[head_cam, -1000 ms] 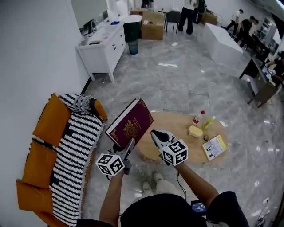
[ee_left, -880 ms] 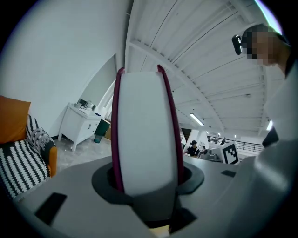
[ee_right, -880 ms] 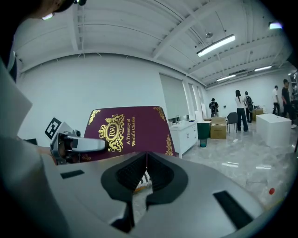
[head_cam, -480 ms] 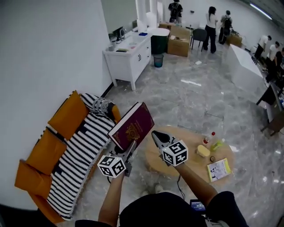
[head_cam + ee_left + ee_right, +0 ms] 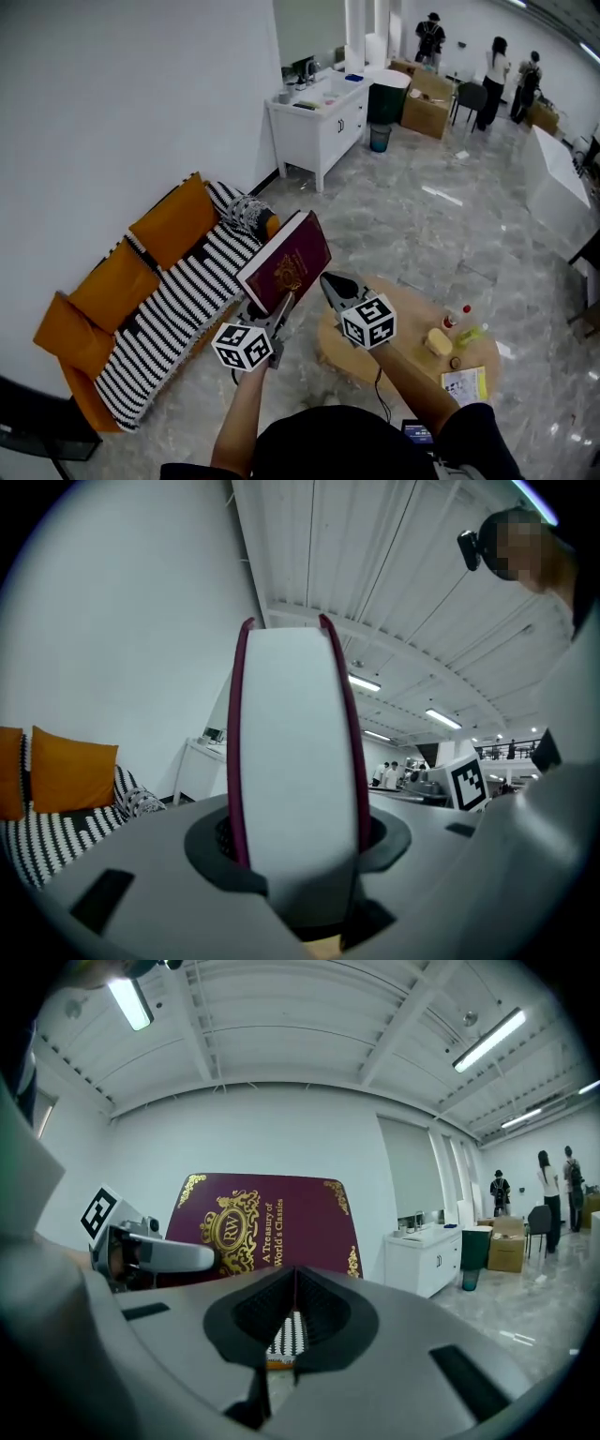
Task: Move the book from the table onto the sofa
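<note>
A thick maroon book with gold print is held up in the air by one edge, between the sofa and the round table. My left gripper is shut on it; in the left gripper view the book stands on end between the jaws, white page block facing me. My right gripper hangs just right of the book, shut with nothing in it. In the right gripper view the book's cover fills the middle behind my shut right gripper. The orange sofa with a striped throw lies to the left.
A round wooden table at the lower right carries a bottle, a yellow block and a thin booklet. A white cabinet stands against the far wall. Several people stand at the back right. Grey marble floor lies between.
Both grippers and the book have risen. The view has swung left, so the sofa shows more fully and the table has slid to the lower right.
</note>
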`<state>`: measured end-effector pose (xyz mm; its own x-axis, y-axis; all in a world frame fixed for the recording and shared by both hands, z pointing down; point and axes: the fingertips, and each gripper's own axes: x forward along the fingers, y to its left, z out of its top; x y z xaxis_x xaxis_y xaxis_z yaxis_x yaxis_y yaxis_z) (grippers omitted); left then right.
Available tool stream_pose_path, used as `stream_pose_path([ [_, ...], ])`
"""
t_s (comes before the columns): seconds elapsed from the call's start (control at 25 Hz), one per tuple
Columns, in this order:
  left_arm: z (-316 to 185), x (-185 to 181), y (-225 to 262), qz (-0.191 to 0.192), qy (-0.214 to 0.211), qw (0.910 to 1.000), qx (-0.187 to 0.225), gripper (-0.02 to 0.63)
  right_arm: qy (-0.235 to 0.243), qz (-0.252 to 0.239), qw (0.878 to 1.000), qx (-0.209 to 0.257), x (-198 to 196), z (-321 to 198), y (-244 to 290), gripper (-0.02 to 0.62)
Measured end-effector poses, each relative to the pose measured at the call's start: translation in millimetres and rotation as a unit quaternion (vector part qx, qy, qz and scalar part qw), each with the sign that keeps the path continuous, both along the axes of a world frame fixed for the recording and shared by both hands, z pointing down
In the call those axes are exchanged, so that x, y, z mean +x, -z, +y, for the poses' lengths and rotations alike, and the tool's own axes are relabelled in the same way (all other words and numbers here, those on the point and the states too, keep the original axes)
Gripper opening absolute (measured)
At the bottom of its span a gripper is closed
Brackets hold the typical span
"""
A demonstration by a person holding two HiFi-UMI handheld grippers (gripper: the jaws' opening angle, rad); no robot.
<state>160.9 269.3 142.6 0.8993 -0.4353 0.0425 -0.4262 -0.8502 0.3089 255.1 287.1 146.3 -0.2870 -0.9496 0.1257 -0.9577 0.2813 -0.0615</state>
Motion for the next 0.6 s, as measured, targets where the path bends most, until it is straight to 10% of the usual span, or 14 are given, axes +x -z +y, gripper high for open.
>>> stream_pose_path([
  [0.6, 8.7, -47.1, 4.4, -0.004, 0.093, 0.9956, 0.012, 0.215, 0.082, 0.005, 0.996, 0.028, -43.2, -21.2, 4.9, 0.025],
])
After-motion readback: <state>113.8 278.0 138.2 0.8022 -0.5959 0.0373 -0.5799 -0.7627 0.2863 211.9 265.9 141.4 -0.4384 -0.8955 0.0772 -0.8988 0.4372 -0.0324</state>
